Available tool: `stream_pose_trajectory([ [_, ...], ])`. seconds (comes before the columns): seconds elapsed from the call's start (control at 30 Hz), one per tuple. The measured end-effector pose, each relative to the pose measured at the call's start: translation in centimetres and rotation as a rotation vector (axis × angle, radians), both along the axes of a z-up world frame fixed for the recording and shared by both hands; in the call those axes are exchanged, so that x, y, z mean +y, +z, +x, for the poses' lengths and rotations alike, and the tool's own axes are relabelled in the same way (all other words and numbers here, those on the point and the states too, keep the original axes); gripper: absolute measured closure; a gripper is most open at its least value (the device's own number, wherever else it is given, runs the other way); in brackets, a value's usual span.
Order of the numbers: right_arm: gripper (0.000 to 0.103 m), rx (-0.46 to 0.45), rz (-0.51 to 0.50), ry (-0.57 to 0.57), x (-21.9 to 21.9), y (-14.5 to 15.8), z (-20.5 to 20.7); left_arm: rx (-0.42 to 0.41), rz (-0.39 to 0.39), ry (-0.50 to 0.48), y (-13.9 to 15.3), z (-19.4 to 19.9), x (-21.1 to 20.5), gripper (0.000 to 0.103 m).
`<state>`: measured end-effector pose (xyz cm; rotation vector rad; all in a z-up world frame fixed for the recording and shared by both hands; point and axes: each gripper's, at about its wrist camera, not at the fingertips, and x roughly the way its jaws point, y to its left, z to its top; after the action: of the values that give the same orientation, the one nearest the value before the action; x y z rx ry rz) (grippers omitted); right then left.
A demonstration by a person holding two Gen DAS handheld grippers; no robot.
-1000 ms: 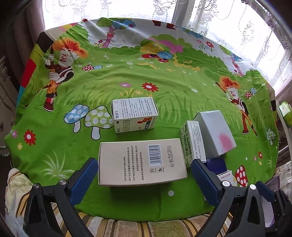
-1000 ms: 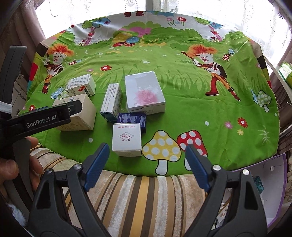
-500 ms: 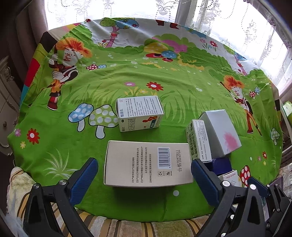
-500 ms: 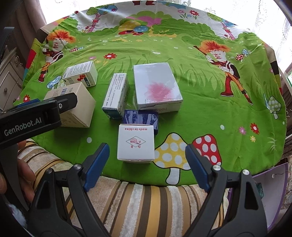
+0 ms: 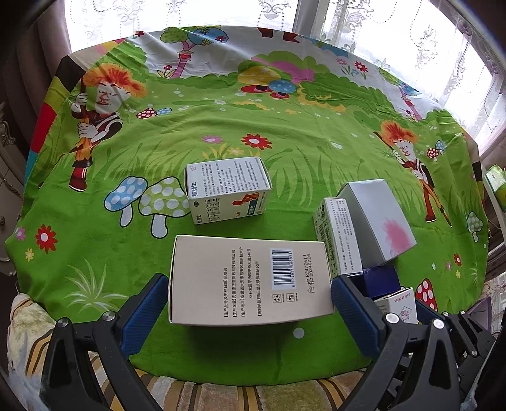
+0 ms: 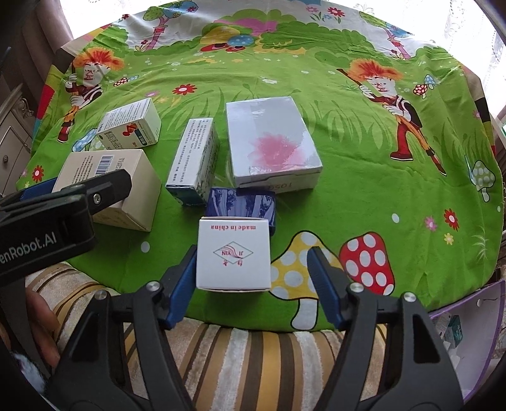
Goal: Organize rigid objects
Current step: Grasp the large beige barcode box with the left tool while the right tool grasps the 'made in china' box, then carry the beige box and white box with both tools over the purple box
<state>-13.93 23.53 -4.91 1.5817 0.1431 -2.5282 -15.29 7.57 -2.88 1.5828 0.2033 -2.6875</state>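
**A:** Striped cover (image 6: 253, 347) lies nearest, then the green cloth's (image 6: 363, 196) edge. How do the tools stand?

**B:** Right tool (image 6: 252, 253) has just been closing and is half open round the white box (image 6: 234, 256) at that edge. Its right pad is clear of the box. Left tool (image 5: 246, 283) stands wide, straddling the beige box (image 5: 221, 278), gripping nothing.

**A:** What crowds them?

**B:** Blue box (image 6: 242, 202) touches the white box from behind. Beyond it, narrow box (image 6: 194, 158) and grey box (image 6: 272, 142) lie side by side. Printed box (image 5: 227, 186) sits past the beige one.

**A:** Open room?

**B:** Cloth right of the grey box, and the whole far half up to the curtain (image 5: 189, 15).
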Motion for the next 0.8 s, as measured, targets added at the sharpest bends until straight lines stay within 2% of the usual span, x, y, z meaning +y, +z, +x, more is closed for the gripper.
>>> stream_pose_trajectory([
  [0.03, 0.046, -0.004, -0.002, -0.001, 0.0, -0.1, 0.0, -0.001, 0.004, -0.008, -0.1, -0.1, 0.1, 0.000],
  [0.1, 0.051, -0.012, -0.007, -0.006, 0.2, -0.4, -0.1, 0.007, -0.011, -0.012, 0.1, 0.2, 0.4, 0.000],
  [0.3, 0.052, -0.008, -0.018, -0.015, 0.5, -0.2, -0.1, 0.017, -0.024, -0.021, 0.4, 0.6, 0.7, 0.000],
  [0.47, 0.052, -0.005, -0.017, -0.014, 0.4, -0.2, -0.1, -0.024, -0.014, -0.017, -0.5, 0.0, 0.6, 0.000],
  [0.6, 0.058, -0.003, -0.018, -0.012, 0.4, -0.2, -0.1, -0.039, -0.009, -0.009, -1.0, -0.3, 0.5, 0.000],
  [0.8, 0.059, 0.022, -0.029, -0.010, 0.5, 0.2, 0.2, -0.012, -0.012, -0.007, -0.6, 0.1, 0.4, 0.002],
])
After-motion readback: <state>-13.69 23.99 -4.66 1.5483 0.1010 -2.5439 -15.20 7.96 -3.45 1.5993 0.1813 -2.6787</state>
